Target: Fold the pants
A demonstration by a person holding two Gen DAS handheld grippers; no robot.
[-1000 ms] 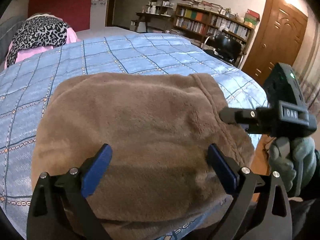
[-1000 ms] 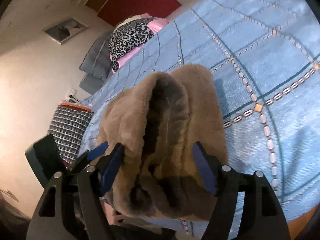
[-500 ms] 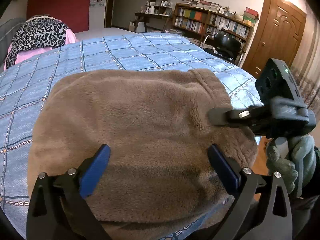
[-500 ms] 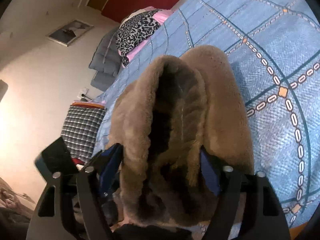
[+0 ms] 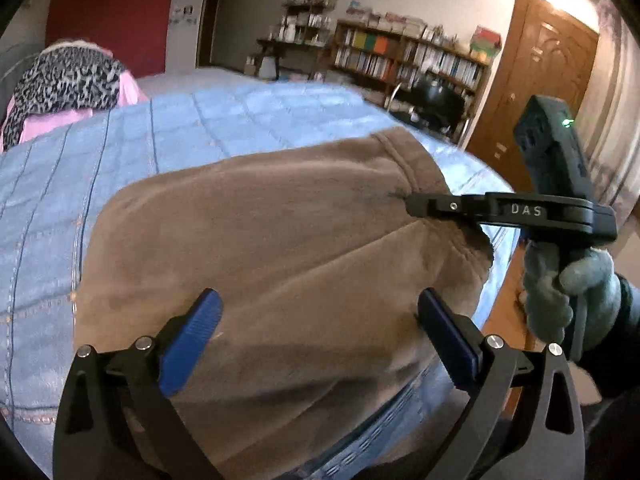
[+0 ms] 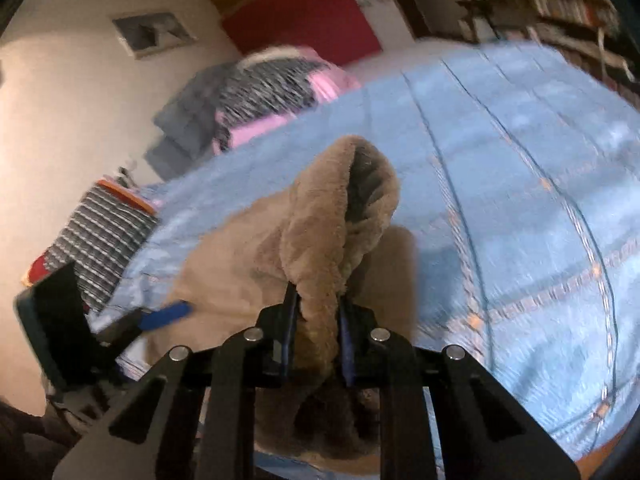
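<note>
Bed: blue checked bedspread carries the work; leopard-print and pink bedding is piled at its far end.
Pants: brown fleece, lying in a thick bundle near the bed's near edge.
Bookshelf: the only container in view, holding rows of books; too far off to read.
Right hand-held gripper: clenched on a raised ridge of the pants' right edge.
Left hand-held gripper: released, jaws spread wide above the pants, gripping nothing.
Step in hand: probably lifting the right edge to fold it over.
Doing it well: carry the pinched edge across evenly; let the free gripper steady the fleece, because thick pile tends to slump.
</note>
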